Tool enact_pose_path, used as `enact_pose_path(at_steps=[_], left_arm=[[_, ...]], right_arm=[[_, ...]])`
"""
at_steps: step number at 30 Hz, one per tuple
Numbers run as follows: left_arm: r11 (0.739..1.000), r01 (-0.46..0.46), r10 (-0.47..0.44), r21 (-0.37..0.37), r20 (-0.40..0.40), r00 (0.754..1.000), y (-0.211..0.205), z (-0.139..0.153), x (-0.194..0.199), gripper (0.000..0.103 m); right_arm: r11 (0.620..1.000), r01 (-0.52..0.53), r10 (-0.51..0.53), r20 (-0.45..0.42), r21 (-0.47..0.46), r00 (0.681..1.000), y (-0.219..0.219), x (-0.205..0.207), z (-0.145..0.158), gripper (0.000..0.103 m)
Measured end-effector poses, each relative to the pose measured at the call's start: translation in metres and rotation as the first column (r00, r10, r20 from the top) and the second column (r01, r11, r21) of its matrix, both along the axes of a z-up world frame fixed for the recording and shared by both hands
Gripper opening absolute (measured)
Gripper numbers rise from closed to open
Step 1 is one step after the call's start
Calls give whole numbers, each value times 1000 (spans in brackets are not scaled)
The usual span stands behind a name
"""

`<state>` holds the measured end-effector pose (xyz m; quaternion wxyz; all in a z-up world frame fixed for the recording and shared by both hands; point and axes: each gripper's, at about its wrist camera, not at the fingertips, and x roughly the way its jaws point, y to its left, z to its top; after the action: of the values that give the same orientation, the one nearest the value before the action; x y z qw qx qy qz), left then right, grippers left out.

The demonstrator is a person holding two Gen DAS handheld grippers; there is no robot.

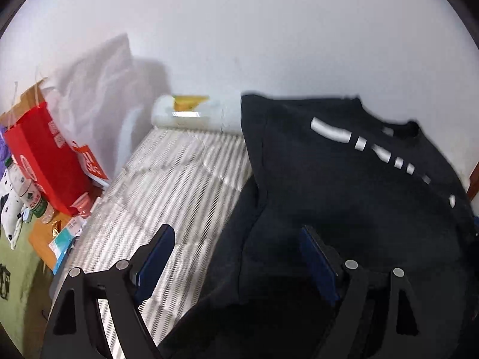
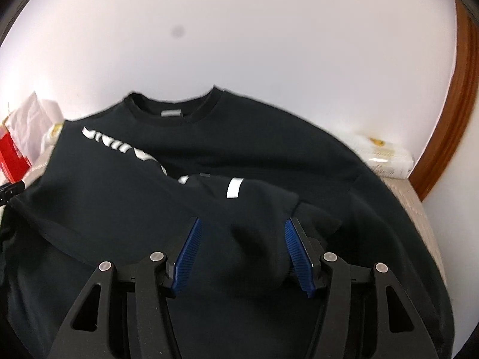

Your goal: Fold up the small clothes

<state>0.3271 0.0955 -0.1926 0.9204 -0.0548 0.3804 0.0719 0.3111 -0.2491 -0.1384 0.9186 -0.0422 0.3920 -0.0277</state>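
From the left wrist, the left gripper [image 1: 236, 254] hangs with its jaws spread wide and nothing pinched between them; its left finger stands over the striped mat [image 1: 179, 185], its right finger over the edge of the black sweatshirt [image 1: 344, 185]. The sweatshirt lies on the right half of the mat, white lettering running across its upper part, its fabric bunched in a fold toward the gripper. Behind the mat a white roll [image 1: 194, 113] lies against the wall [image 1: 239, 30]. To the left stand a red bag [image 1: 42, 155], a white plastic bag [image 1: 95, 89] and a bottle [image 1: 31, 197] among small clutter. From the right wrist, the right gripper [image 2: 242, 251] is parted about halfway, blue pads [image 2: 188, 257] on either side of a sleeve [image 2: 239, 209] that is folded across the sweatshirt's front; whether the pads press on the cloth I cannot tell for sure, though gaps seem to show. The collar [image 2: 176, 107] points toward the wall, with a grey label inside. A white packet [image 2: 386, 155] lies at the right, beside a brown wooden frame [image 2: 461, 89].
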Motion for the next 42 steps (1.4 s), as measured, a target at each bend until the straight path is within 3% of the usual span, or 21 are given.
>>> enact_pose_path(at_steps=[4,7,15,19,26,33,36,38,42], left_arm=[[1000,28,-28,1,-75,997,-2,-26,3,84],[999,33,-34,-15,-80,996,0,-26,-2,84],[999,36,-35,11,-93,995,0,-25,-19,86],[999,37,-34,25,-105,994,0,-22,-30,86],[1000,24,-23,7,-72,997,-12,1,-54,86],[998,53,-54,-22,-13,998,-46,27,-70,86],[997,74,-74,-38,3,997,-68,35,-75,86],[996,87,-86,-36,9,996,-80,39,-77,86],[992,122,-121,-36,26,992,-107,44,-82,86]], right_arm=[[998,43,-46,-78,-44,996,-5,11,-30,54],[997,75,-78,-101,-35,992,-14,12,-44,53],[994,93,-97,-96,-49,991,-13,4,-36,53],[993,117,-116,-74,3,990,-27,-16,-16,55],[971,238,-238,3,4,971,-82,-90,27,58],[909,411,-409,43,-72,912,-161,-184,59,63],[873,482,-479,50,-82,876,-195,-219,62,63],[843,536,-534,35,-54,844,-220,-251,55,63],[812,584,-583,-14,9,812,-247,-295,33,63]])
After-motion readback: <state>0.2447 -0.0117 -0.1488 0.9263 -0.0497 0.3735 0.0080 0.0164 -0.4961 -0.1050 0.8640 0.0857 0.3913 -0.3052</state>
